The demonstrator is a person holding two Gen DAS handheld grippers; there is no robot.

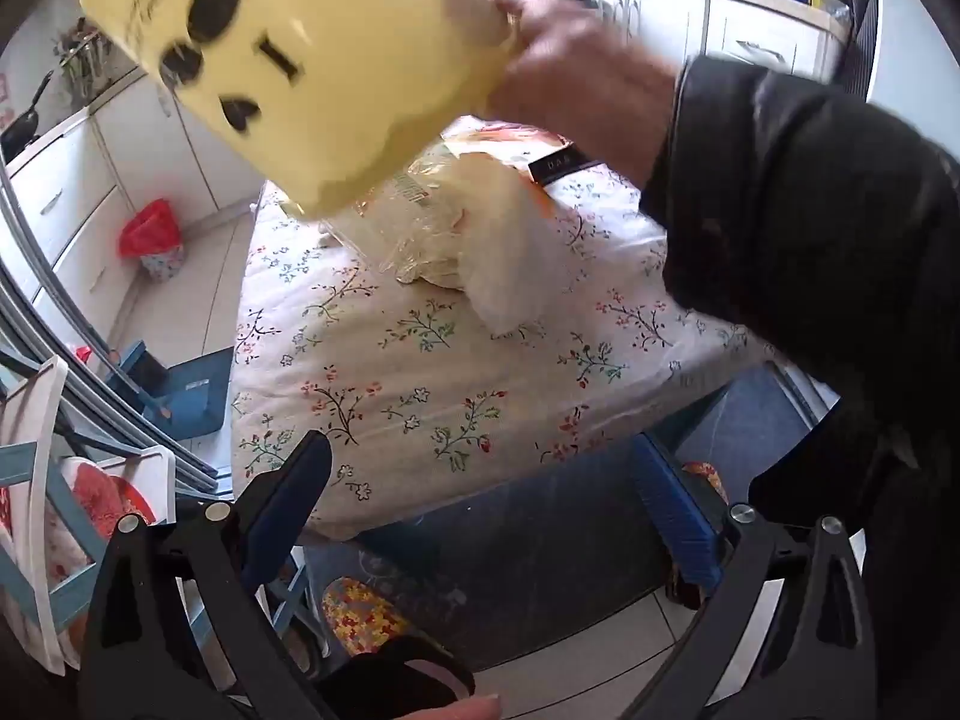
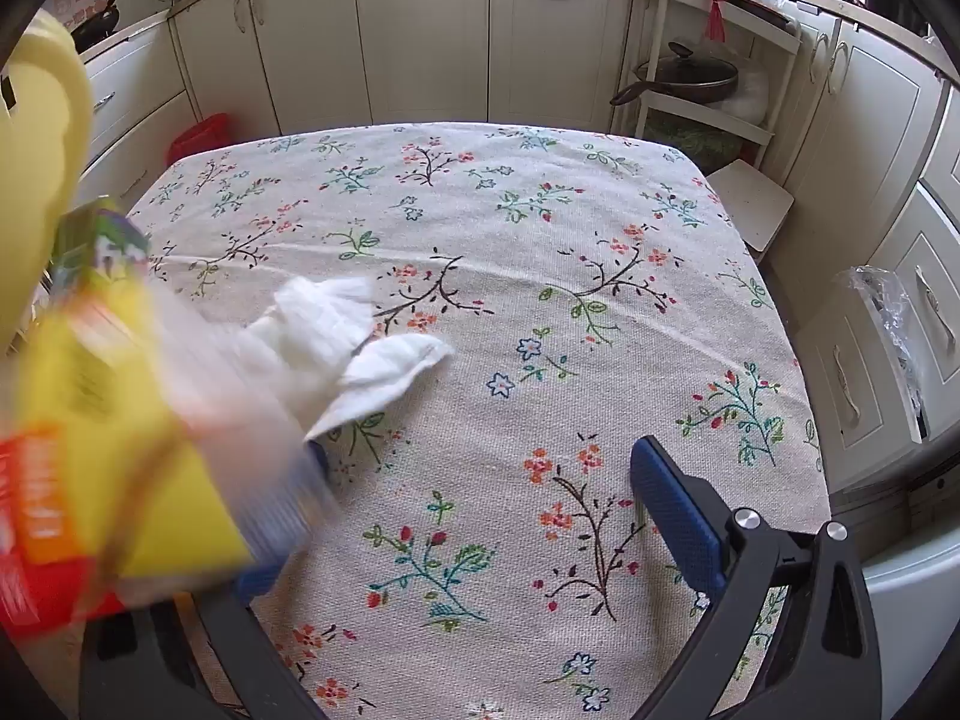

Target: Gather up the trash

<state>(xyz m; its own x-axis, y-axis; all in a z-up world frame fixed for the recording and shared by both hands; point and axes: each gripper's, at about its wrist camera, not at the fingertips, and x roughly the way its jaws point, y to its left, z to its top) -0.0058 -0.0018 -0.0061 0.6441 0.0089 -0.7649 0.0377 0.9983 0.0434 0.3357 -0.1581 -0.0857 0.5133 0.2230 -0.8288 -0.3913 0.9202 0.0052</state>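
a kitchen with a floral-clothed worktop (image 2: 540,252). the left gripper (image 1: 480,516) hangs over the near edge of the worktop, tilted steeply down, its blue-padded fingers (image 1: 288,516) spread wide with nothing between them. the right gripper (image 2: 480,516) tilts down over the cloth, its fingers (image 2: 672,516) also spread wide; the left one is mostly hidden behind a blurred yellow and red package (image 2: 120,480) that sits close to the lens, and i cannot tell whether it touches the pad.

the trash lies ahead of both pairs of fingers: a crumpled white tissue (image 2: 354,348) on the cloth, just beyond the right fingers and to their left, beside a heap of clear and yellowish plastic wrapping (image 1: 432,228). all of it looks light, soft and easily crushed; the plastic is likely slippery, so a pinch on a bunched fold would hold best, and the tissue at its thick middle.

a bare hand (image 1: 576,60) in a dark sleeve (image 1: 810,210) holds a pale yellow plastic bag (image 1: 288,60) up above the heap, well beyond the left fingers.
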